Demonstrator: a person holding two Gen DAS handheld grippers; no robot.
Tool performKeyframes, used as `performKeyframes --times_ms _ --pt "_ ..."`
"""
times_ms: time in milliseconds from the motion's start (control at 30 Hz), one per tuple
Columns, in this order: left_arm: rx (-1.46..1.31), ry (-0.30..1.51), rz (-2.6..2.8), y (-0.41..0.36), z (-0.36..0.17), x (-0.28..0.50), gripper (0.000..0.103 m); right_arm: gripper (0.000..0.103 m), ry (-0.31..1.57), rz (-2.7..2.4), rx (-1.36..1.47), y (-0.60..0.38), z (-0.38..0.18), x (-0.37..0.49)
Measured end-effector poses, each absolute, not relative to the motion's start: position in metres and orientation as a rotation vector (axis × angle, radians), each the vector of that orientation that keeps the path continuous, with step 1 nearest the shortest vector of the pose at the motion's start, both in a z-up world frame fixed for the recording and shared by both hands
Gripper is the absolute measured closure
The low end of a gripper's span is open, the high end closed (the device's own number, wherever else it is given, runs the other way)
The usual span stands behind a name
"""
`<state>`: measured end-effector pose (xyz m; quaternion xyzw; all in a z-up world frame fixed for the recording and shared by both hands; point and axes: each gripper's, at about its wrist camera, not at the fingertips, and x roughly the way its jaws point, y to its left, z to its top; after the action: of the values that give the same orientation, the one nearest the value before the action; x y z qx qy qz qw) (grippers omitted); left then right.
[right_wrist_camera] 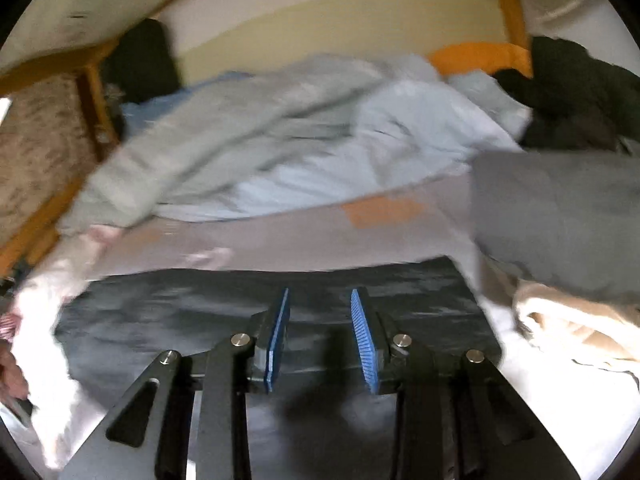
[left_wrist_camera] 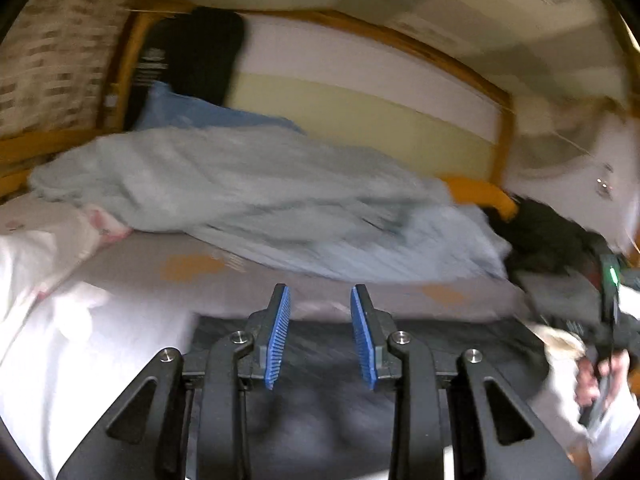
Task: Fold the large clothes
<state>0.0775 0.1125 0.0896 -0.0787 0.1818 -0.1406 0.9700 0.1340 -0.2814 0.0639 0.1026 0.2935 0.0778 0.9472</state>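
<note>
**Dark garment lies flat beneath both grippers**

We see the dark garment (right_wrist_camera: pixel 280 300) spread on the bed (right_wrist_camera: pixel 280 236), its long axis running across both views. Our left gripper (left_wrist_camera: pixel 320 336) and right gripper (right_wrist_camera: pixel 320 340) hover directly over it, jaws parted, pinching nothing (blur hides detail); neither seems nearer.

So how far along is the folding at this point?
Looks done: the dark grey garment lies flat with straight edges in front of both grippers, and a folded grey piece sits to the right. In hand: nothing; the left gripper and right gripper are open and empty. Left: the crumpled pale blue-grey heap and the beige cloth.
</note>
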Motion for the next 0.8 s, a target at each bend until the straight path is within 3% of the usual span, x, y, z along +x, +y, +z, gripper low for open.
performKeyframes --times_ms 67,167,200,233,267,467,800 --pt "-0.142 0.423 -0.353 0.078 0.078 0.065 0.077 0.068 0.612 0.236 0.230 -0.266 0.076 0.122" --pt "-0.159 0.509 -0.479 0.031 0.049 0.062 0.090 0.071 0.709 0.321 0.268 -0.244 0.085 0.116" --pt "-0.189 0.534 -0.533 0.018 0.039 0.066 0.092 0.078 0.745 0.345 0.266 -0.236 0.085 0.118" --pt "-0.216 0.551 -0.592 0.008 0.033 0.071 0.092 0.095 0.768 0.358 0.261 -0.230 0.085 0.120" --pt "-0.214 0.563 -0.615 0.000 0.029 0.077 0.096 0.097 0.790 0.361 0.253 -0.223 0.084 0.121" --pt "-0.289 0.758 -0.519 -0.001 -0.026 0.127 0.103 0.097 0.888 0.385 0.200 -0.193 0.077 0.137" --pt "-0.282 0.817 -0.516 -0.008 -0.054 0.131 0.101 0.100 1.136 0.298 0.207 -0.145 -0.026 0.218"
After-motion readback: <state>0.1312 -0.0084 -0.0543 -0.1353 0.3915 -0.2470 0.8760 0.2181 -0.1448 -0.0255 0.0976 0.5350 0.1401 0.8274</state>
